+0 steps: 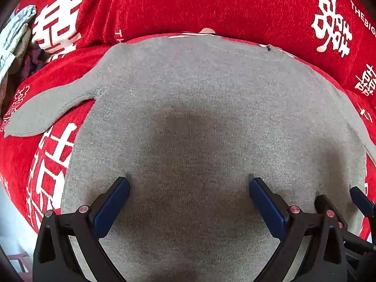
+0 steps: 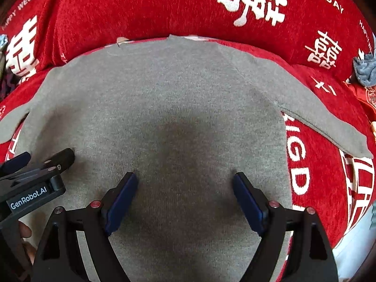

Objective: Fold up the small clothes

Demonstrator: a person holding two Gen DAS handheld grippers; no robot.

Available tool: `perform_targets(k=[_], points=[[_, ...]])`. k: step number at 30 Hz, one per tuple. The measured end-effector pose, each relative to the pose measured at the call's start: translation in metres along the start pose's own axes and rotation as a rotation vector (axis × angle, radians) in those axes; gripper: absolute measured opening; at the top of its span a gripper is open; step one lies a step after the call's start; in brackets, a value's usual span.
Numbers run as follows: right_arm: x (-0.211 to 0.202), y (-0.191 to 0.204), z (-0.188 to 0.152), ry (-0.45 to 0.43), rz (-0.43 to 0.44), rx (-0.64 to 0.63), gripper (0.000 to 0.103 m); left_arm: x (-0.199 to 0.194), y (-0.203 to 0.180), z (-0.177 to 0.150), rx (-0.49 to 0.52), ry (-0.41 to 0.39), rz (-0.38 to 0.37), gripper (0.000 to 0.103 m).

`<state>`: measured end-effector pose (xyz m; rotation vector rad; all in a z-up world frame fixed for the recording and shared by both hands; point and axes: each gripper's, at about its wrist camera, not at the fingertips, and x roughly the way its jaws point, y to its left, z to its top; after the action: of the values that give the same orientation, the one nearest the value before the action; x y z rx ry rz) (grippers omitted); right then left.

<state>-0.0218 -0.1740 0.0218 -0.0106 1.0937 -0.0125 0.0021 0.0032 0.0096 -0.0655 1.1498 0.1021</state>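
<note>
Both tools hover spread over the grey top, nothing gripped.

Left tool (image 1: 189, 183) and right tool (image 2: 185, 178) hang side by side above the grey top (image 2: 164, 98), lying flat on the red cover (image 2: 141, 7); next, I'd guess, pinch a sleeve (image 2: 329, 124) inward.

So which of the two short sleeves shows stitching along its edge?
The sleeve sticking out to the right in the right wrist view: a stitched hem line runs along its lower edge. The other sleeve, in the left wrist view, shows none.

Grey knit top (image 1: 188, 108) (image 2: 164, 108) — spread flat, short sleeves out.
</note>
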Motion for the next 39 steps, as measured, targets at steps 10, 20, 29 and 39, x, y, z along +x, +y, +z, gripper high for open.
perform_targets(k=[10,20,29,39], points=[[0.001,-0.001,0.002,-0.003,0.024,-0.035,0.087,0.0,-0.001,0.003,0.014,0.013,0.007,0.102],[-0.008,-0.006,0.011,-0.002,0.043,-0.038,0.087,-0.006,-0.009,0.006,0.043,0.021,0.03,0.102],[-0.025,-0.025,0.021,-0.081,0.046,-0.008,0.086,-0.026,-0.034,0.017,0.084,-0.033,0.034,0.102],[-0.033,-0.098,0.04,-0.136,-0.009,0.111,0.086,-0.042,-0.1,0.032,0.168,-0.071,0.011,0.102]])
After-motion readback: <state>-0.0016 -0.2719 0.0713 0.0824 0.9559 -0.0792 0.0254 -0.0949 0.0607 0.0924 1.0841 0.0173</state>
